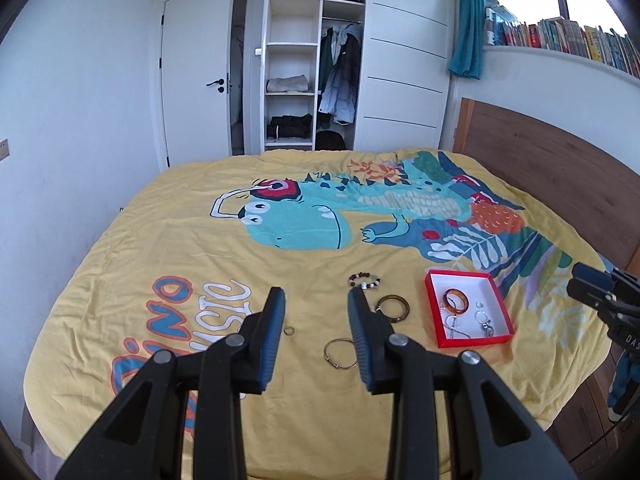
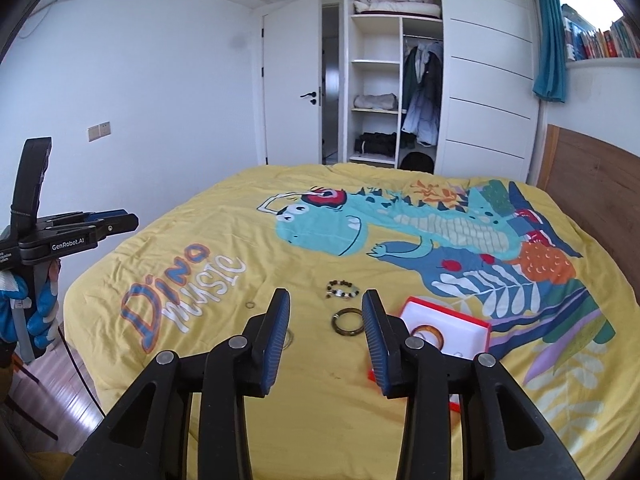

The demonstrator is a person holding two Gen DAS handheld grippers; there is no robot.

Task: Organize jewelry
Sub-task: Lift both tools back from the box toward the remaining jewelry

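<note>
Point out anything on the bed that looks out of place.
Four pieces lie loose on the bedspread outside the red box: a beaded bracelet, dark bangle, thin gold bangle and small ring.

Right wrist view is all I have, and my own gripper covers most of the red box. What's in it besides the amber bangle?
Observer: The left wrist view shows the whole red box: beside the amber bangle lie silver chains and a small ring.
Operator: And the thing half hidden behind my gripper's left finger?
Observer: A thin gold bangle, flat on the yellow bedspread, outside the box.
Operator: Is the left gripper carrying anything?
Observer: No. The left gripper is open, with nothing between its fingers.
</note>
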